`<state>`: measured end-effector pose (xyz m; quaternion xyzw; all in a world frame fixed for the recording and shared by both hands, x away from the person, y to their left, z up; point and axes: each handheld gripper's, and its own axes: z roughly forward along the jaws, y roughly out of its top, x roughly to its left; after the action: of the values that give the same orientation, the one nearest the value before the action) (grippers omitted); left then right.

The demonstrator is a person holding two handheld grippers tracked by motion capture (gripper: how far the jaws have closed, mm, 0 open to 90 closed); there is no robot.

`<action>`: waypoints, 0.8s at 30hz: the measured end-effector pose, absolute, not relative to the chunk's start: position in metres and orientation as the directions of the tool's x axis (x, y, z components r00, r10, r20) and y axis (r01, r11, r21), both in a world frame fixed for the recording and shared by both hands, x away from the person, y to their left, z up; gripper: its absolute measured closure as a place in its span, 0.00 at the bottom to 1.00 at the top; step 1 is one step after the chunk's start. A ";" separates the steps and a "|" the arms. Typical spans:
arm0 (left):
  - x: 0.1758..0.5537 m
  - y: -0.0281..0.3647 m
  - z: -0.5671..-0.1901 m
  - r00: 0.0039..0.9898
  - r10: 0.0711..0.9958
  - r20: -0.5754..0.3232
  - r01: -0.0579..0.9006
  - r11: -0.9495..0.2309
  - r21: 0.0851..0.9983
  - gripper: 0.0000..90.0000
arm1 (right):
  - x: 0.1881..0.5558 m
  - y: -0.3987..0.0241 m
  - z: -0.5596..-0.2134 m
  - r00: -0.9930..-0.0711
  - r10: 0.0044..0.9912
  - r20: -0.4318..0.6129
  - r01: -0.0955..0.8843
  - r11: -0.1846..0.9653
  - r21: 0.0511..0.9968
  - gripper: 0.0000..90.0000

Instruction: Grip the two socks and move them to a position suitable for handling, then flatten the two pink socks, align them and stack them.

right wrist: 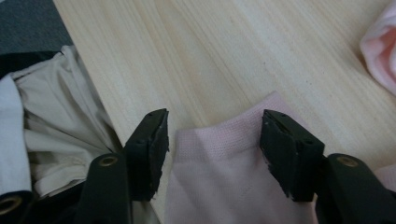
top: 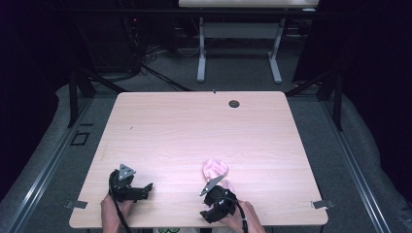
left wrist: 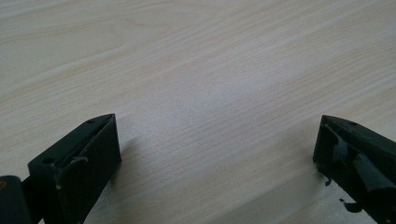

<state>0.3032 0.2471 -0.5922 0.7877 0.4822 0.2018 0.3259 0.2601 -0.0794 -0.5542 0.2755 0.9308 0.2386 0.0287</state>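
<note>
A pale pink cloth [top: 215, 171] lies bunched on the wooden table [top: 194, 131] near its front edge, right of centre. My right gripper [top: 217, 201] sits over its near end. In the right gripper view the pink cloth [right wrist: 219, 177] lies flat between the open jaws of my right gripper [right wrist: 215, 140], its edge reaching just past the fingertips. My left gripper [top: 141, 190] rests low over bare table at the front left. In the left gripper view my left gripper [left wrist: 217, 144] stands open wide, nothing between its fingers.
A small round hole [top: 234, 104] sits near the table's far edge. Another table's legs [top: 201, 63] stand beyond it. Beige and white clothing [right wrist: 51, 135] shows past the table's near edge in the right gripper view. Metal brackets [top: 322, 204] mark the front corners.
</note>
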 end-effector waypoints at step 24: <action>0.303 0.247 -0.592 0.444 0.896 0.003 0.629 -0.314 0.711 0.00 | 0.261 -0.096 -0.547 -0.816 0.557 0.154 0.540 0.641 0.545 0.92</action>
<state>0.3033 0.2467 -0.5925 0.7845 0.4862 0.2044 0.3264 0.2608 -0.0957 -0.5471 0.3028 0.9057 0.2964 0.0139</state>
